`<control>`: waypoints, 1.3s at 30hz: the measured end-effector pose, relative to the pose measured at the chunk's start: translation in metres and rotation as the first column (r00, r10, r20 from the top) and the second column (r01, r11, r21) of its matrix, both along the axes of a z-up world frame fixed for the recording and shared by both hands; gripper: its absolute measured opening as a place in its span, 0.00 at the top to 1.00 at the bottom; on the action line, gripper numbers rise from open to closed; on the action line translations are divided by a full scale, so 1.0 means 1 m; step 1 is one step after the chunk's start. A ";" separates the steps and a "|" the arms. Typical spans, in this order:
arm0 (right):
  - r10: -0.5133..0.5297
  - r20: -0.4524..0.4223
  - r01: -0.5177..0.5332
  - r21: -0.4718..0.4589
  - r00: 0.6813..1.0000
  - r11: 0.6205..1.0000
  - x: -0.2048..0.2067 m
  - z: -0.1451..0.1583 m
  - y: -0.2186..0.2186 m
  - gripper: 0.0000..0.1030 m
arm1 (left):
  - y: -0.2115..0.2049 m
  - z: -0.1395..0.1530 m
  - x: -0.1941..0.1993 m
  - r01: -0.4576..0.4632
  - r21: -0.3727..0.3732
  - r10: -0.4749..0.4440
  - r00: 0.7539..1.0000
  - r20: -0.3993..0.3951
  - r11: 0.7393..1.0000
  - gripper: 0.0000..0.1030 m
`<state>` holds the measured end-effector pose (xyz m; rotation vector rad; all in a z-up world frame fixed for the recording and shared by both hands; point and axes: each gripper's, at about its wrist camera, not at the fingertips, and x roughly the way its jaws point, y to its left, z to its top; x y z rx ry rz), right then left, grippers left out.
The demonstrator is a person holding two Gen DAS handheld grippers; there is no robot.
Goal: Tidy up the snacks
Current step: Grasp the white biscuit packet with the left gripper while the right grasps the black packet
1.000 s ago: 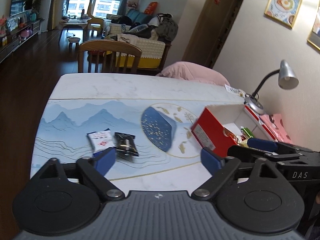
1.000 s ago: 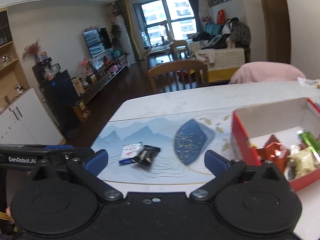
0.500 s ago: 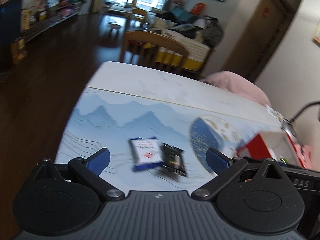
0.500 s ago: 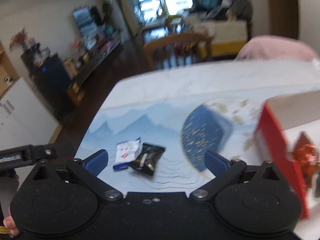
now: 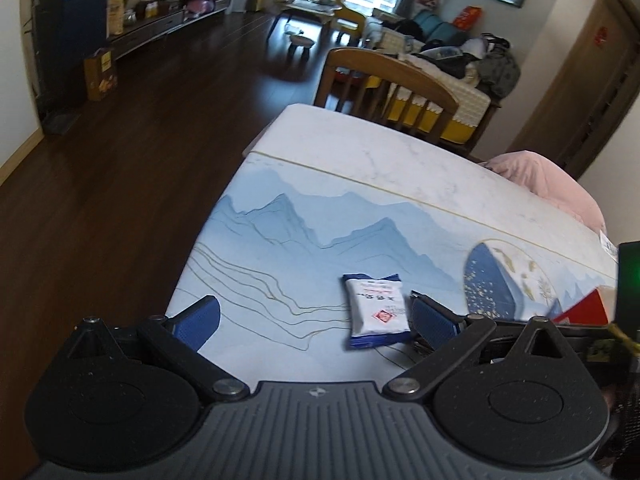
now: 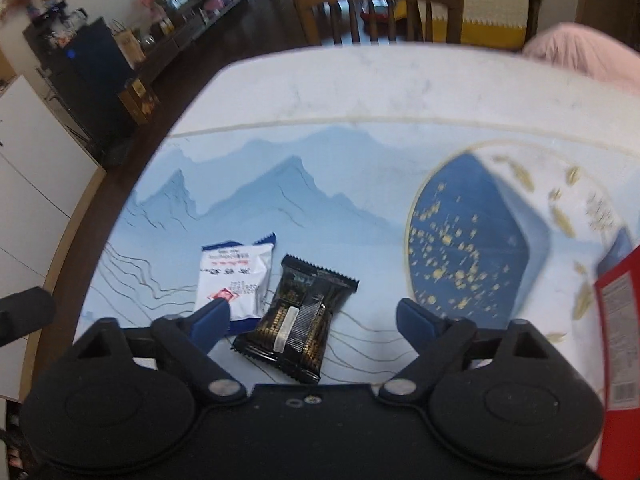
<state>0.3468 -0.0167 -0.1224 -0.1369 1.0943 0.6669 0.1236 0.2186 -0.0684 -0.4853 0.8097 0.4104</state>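
Two snack packets, a white-and-blue packet [image 6: 234, 282] and a black packet [image 6: 298, 320], lay side by side at lower centre of the table [image 6: 360, 92]; my right gripper [image 6: 314, 320] and left gripper [image 5: 316, 320] hung spread above them.

The bench [image 6: 360, 92] looks like smooth pale stone with faint veining, and the printed mat [image 6: 320, 184] on it has a soft sheen. The white packet [image 6: 236, 276] is glossy film, crinkled at its sealed ends; the black packet [image 6: 304, 312] beside it is shinier still, with a saw-tooth seal. The red box [image 6: 618, 320] looks like coated card. Both claws, left [image 5: 316, 316] and right [image 6: 312, 320], are matt black plastic with fine speckling, blue rubbery pads [image 6: 212, 318] and bright metal pivot pins. The chair [image 5: 388, 76] is varnished wood; the floor [image 5: 120, 152] is dark, polished wood.
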 end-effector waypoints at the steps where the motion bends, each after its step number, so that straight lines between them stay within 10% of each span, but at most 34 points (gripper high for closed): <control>1: -0.012 -0.015 0.012 0.001 1.000 1.000 0.002 -0.003 0.001 0.17 | 0.001 -0.001 0.002 -0.003 -0.002 0.003 1.000 -0.006 1.000 0.00; 19: 0.018 -0.084 -0.016 0.023 0.996 1.000 0.012 -0.015 -0.002 0.61 | -0.003 -0.031 0.082 0.061 -0.111 -0.080 0.980 -0.180 0.992 0.01; 29: -0.009 -0.061 0.010 0.019 0.998 1.000 0.026 -0.010 -0.041 0.65 | -0.013 -0.065 0.131 0.066 -0.202 -0.128 0.941 -0.313 0.977 0.02; 39: -0.047 -0.068 0.050 0.045 0.997 0.998 0.028 -0.007 -0.060 0.66 | -0.028 -0.079 0.145 0.085 -0.169 -0.141 0.924 -0.356 0.982 0.29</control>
